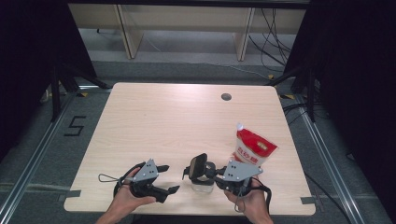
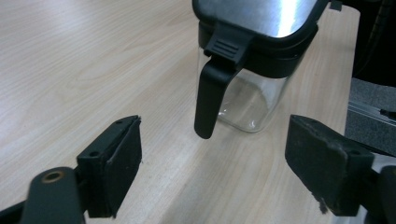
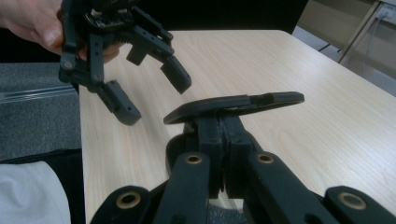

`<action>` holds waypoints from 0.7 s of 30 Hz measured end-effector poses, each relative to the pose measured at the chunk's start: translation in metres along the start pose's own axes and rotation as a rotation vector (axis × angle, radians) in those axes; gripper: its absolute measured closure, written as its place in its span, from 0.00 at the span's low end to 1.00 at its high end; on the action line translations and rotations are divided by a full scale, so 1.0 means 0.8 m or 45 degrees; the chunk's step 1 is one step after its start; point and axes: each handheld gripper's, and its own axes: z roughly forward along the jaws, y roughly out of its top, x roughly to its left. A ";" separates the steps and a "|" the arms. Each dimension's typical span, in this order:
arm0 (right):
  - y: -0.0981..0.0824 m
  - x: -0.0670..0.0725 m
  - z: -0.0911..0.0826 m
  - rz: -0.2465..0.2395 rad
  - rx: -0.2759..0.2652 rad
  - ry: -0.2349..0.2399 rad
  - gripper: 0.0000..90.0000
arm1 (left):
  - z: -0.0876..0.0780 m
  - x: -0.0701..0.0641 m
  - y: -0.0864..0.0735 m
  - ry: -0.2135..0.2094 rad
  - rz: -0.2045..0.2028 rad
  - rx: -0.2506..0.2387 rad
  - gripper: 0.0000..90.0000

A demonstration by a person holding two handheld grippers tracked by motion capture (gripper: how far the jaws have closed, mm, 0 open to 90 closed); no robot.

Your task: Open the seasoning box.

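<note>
While the right tongs (image 1: 195,171) stay out of it as a moving part, they are clenched on the hinged black lid (image 3: 236,105) of a clear glass jar (image 1: 201,185), holding the lid tilted up from the jar's mouth. The jar stands on the tabletop (image 1: 177,121) near its front edge, between the two hands. A black handle (image 2: 211,95) hangs down the jar's near side, seen in the left gripper view below a black collar and a shiny metal lid face. The left tongs (image 1: 169,178) are released: their jaws stand wide apart, nothing between them, just left of the jar and pointing toward it, apart from the handle. In the right gripper view the left tongs hang above the tabletop, held by a hand (image 3: 32,23). A red and white pouch (image 1: 252,147) with a white spout stands behind the right tongs, near the jar.
</note>
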 end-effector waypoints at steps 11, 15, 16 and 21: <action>0.018 0.002 0.018 -0.054 -0.014 0.017 0.99 | 0.003 0.004 -0.005 -0.017 -0.010 0.026 0.17; 0.024 0.004 0.024 -0.053 -0.008 0.021 0.98 | 0.004 0.005 -0.005 -0.032 0.011 0.026 0.17; 0.025 0.005 0.025 -0.042 -0.006 0.026 0.98 | 0.004 0.003 -0.006 -0.028 -0.021 0.024 0.17; 0.029 0.006 0.032 -0.056 0.001 0.035 0.98 | 0.005 0.004 -0.004 -0.051 0.009 0.005 0.17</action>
